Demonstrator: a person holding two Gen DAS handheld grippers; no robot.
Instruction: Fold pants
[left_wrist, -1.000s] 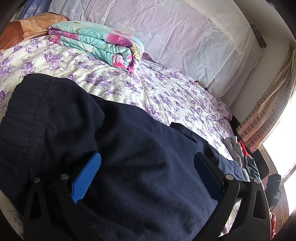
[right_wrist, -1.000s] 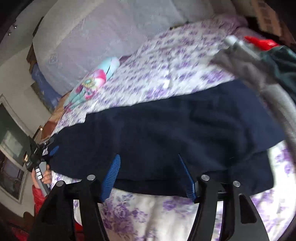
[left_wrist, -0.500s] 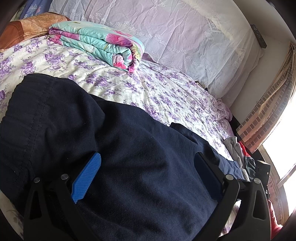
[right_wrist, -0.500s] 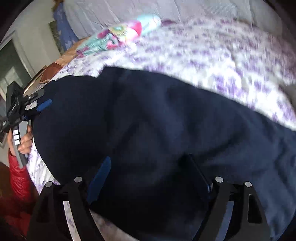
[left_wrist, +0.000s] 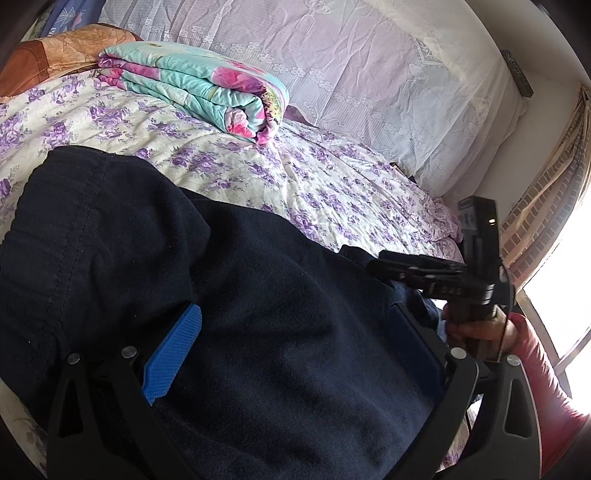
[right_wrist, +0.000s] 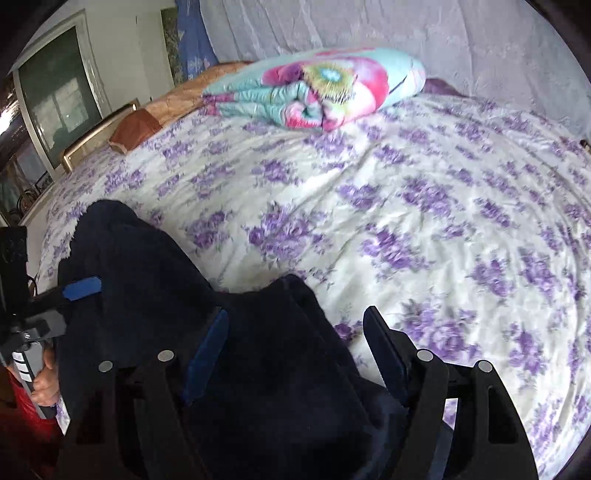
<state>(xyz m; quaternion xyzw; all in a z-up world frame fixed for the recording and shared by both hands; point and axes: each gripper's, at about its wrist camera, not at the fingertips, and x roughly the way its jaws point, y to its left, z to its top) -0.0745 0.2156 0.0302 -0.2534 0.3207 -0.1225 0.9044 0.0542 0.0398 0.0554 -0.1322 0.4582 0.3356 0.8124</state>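
Dark navy pants (left_wrist: 258, 314) lie on the purple-flowered bedspread (left_wrist: 295, 173), waistband to the left. My left gripper (left_wrist: 295, 332) is open, its blue fingers (left_wrist: 173, 354) spread over the middle of the pants. My right gripper (right_wrist: 295, 339) is open over a bunched part of the pants (right_wrist: 184, 295) near their far edge. The right gripper shows in the left wrist view (left_wrist: 436, 275) at the right, held by a hand in a red sleeve. The left gripper shows at the left edge of the right wrist view (right_wrist: 79, 288).
A folded turquoise and pink quilt (left_wrist: 207, 88) lies at the back of the bed. A lace-covered headboard (left_wrist: 351, 55) stands behind it. An orange pillow (left_wrist: 55, 51) is at the far left. A curtain and bright window (left_wrist: 546, 206) are at the right.
My right gripper has swung from the leg end of the pants toward the left gripper and now shows in the left wrist view. The left gripper has stayed still.
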